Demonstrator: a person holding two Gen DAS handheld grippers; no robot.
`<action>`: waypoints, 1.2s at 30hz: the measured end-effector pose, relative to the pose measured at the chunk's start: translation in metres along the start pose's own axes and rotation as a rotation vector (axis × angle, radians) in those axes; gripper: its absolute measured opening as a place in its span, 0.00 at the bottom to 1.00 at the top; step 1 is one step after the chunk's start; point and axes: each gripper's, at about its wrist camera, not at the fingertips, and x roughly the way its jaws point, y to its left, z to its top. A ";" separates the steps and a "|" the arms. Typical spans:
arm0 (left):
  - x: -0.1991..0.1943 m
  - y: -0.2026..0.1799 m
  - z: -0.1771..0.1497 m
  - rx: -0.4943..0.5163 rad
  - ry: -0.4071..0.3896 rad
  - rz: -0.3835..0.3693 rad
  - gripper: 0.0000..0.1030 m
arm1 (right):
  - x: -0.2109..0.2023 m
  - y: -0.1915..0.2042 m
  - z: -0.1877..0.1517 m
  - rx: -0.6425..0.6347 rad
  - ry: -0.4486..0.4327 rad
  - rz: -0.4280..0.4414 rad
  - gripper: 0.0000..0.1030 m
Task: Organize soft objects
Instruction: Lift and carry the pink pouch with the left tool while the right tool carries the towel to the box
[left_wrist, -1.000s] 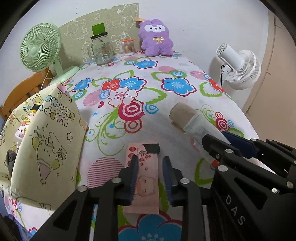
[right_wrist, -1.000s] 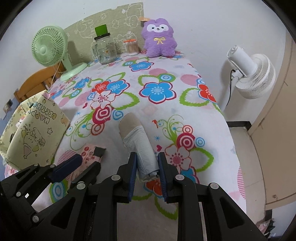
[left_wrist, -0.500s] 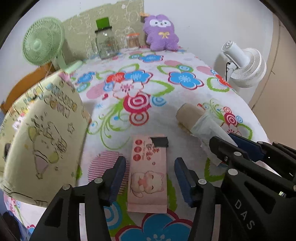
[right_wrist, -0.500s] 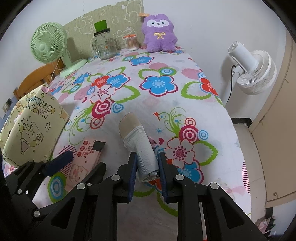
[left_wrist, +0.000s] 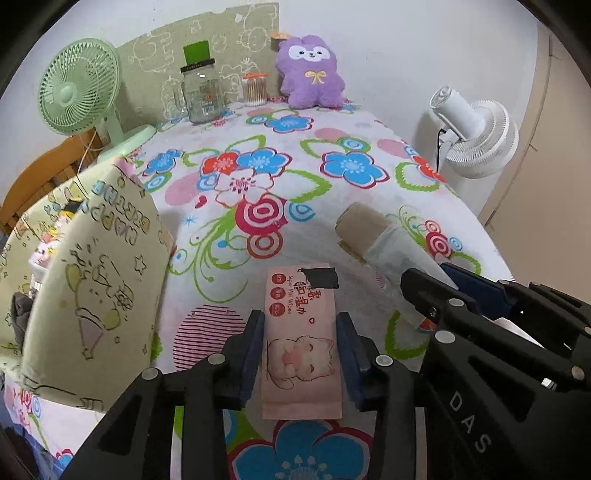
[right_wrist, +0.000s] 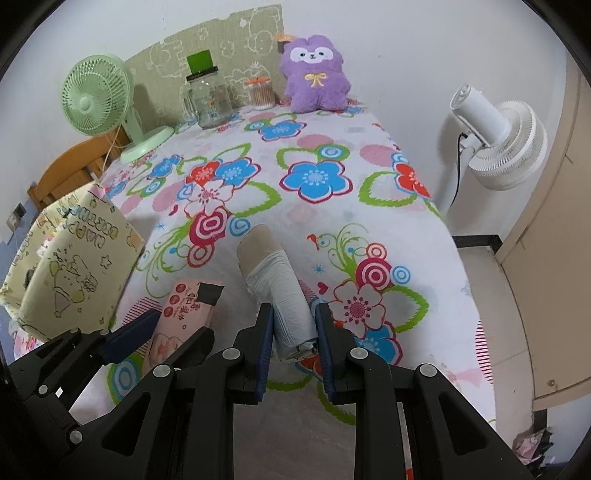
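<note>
A pink pack of wet wipes with a cartoon cat lies flat on the flowered tablecloth. My left gripper straddles it, and its jaws are closing, with the blue pads meeting the pack's two long edges. To the right lies a roll of pale grey bags on a cardboard core. My right gripper is shut on the roll's near end. The left wrist view shows the same roll with the right gripper on it. From the right wrist view the wipes pack sits between the left gripper's fingers.
A cream gift bag with cartoon print stands open at the left, things inside. At the far end stand a purple plush, a glass jar, a cotton swab jar and a green fan. A white fan stands off the right edge.
The left gripper opened wide over the wipes pack, then came down and narrowed until its pads flank the pack. The right gripper kept its hold on the roll.
</note>
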 end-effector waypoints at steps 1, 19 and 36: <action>-0.002 0.000 0.000 0.001 -0.004 0.000 0.38 | -0.004 0.000 0.001 0.000 -0.008 -0.001 0.25; -0.070 0.002 0.020 0.028 -0.134 -0.012 0.38 | -0.075 0.012 0.018 0.009 -0.152 -0.021 0.25; -0.111 0.021 0.027 0.033 -0.213 -0.001 0.38 | -0.120 0.038 0.029 -0.004 -0.241 -0.032 0.25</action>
